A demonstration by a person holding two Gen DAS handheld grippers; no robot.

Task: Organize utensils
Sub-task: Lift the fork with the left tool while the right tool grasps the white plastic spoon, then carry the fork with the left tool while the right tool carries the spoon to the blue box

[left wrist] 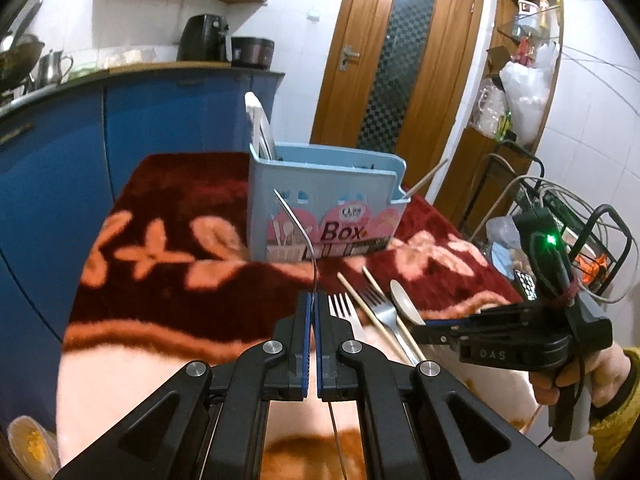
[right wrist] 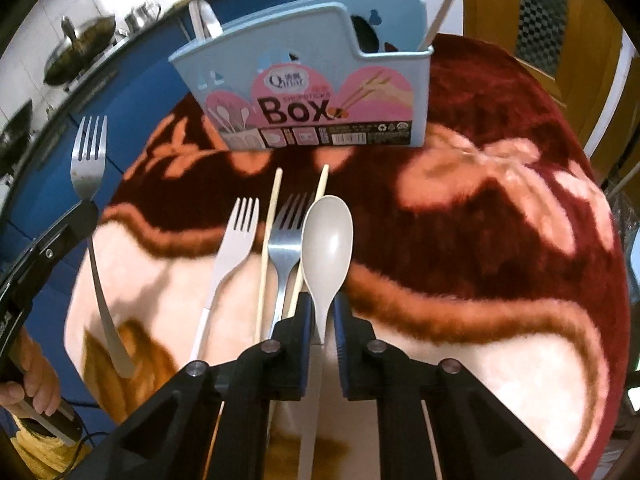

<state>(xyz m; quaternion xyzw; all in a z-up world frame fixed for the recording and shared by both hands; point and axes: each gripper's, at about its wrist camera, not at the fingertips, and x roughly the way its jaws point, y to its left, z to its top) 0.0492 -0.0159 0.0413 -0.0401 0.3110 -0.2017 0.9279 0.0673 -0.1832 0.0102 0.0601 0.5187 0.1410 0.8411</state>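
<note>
Seen from two wrist cameras over a table draped in a red floral blanket point(right wrist: 500, 208): left gripper point(left wrist: 312, 300) clenched on the handle of a metal fork point(right wrist: 89, 160), lifted clear of the cloth with tines pointing up toward 12 o'clock. Right gripper point(right wrist: 320, 300) angled steeply down, blue pads on either side of the neck of a beige plastic spoon point(right wrist: 328, 236); whether pressing or merely flanking cannot be told. Lying on the blanket at 9 o'clock of the spoon: a second metal fork point(right wrist: 285, 240), two wooden chopsticks point(right wrist: 269, 240) and a white plastic fork point(right wrist: 237, 240), close together, handles toward the camera. Standing at 12 o'clock of that cluster, near the table's far edge: a light-blue utensil box point(right wrist: 320, 76) labelled "Box", already holding a chopstick in its right-hand compartment.
</note>
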